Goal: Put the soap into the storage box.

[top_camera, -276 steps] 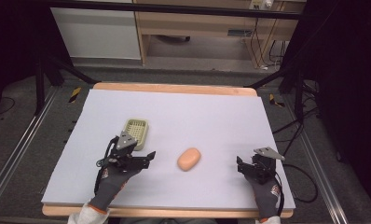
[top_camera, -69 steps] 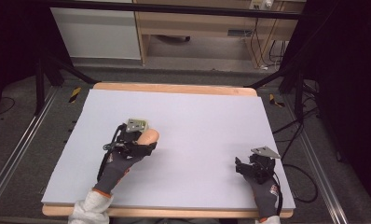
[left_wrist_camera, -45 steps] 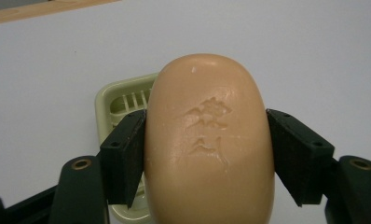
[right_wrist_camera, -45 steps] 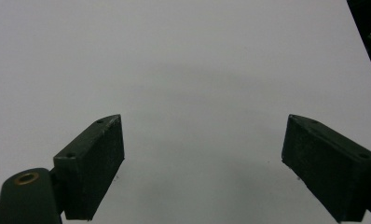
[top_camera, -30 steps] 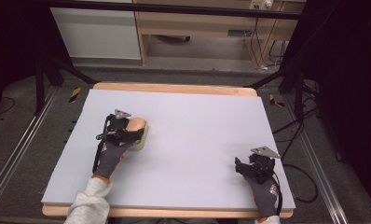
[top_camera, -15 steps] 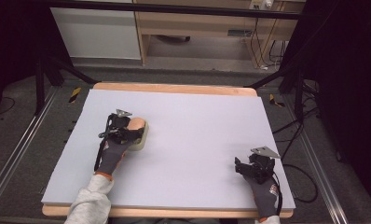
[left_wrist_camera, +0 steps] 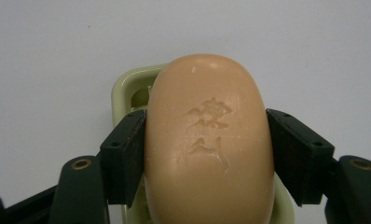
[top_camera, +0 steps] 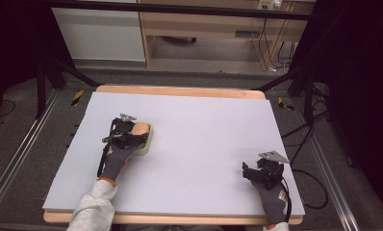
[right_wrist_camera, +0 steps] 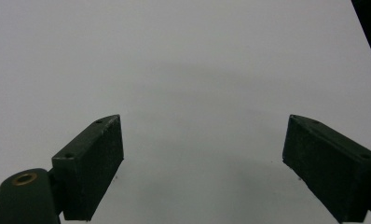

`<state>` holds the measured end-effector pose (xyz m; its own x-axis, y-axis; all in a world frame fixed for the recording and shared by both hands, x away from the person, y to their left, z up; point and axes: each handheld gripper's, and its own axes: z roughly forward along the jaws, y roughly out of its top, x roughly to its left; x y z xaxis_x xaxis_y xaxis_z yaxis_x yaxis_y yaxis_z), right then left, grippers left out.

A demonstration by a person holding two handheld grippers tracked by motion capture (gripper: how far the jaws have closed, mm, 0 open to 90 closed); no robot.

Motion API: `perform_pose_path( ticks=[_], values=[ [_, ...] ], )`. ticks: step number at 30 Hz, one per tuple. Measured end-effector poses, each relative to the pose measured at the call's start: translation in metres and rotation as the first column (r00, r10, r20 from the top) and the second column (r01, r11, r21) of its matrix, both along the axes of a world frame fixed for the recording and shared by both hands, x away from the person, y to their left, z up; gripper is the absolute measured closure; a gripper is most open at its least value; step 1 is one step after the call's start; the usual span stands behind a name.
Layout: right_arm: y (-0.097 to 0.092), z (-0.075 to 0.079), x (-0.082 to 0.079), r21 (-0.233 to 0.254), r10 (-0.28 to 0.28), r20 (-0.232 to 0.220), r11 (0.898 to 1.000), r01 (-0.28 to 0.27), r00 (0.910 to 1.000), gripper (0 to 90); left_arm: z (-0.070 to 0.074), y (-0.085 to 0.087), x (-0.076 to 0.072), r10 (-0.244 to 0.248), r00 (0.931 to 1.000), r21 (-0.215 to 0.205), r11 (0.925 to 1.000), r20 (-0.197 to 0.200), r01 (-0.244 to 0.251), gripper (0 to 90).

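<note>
At the left of the counter (top_camera: 194, 144), the left gripper (left_wrist_camera: 207, 158) pinches one peach-coloured soap bar (left_wrist_camera: 209, 144) across its width, fingers (left_wrist_camera: 125, 154) pressed to both flanks. The bar sits directly above one pale green soap dish (left_wrist_camera: 127, 88), judged to be positioned for seating in it; contact cannot be confirmed. At the right, the right gripper (right_wrist_camera: 202, 163) rests near the front edge, fingers spread and empty, presumably on standby.

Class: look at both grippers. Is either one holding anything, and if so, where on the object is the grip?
The left gripper holds the soap bar by its two long sides, over the green soap dish. The right gripper is open and holds nothing.
</note>
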<state>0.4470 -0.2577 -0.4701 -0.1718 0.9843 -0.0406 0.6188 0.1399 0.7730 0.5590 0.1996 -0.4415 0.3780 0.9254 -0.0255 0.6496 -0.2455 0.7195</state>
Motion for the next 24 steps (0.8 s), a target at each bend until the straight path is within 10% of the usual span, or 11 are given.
perform_pose_path(
  ticks=[24],
  values=[
    [-0.0001, -0.0001, 0.0001, -0.001, 0.001, -0.001, 1.0, -0.001, 1.0, 12.3, -0.0083, -0.0007, 0.0027, 0.009, 0.9995, 0.024, 0.9997, -0.029, -0.008, 31.3]
  ],
)
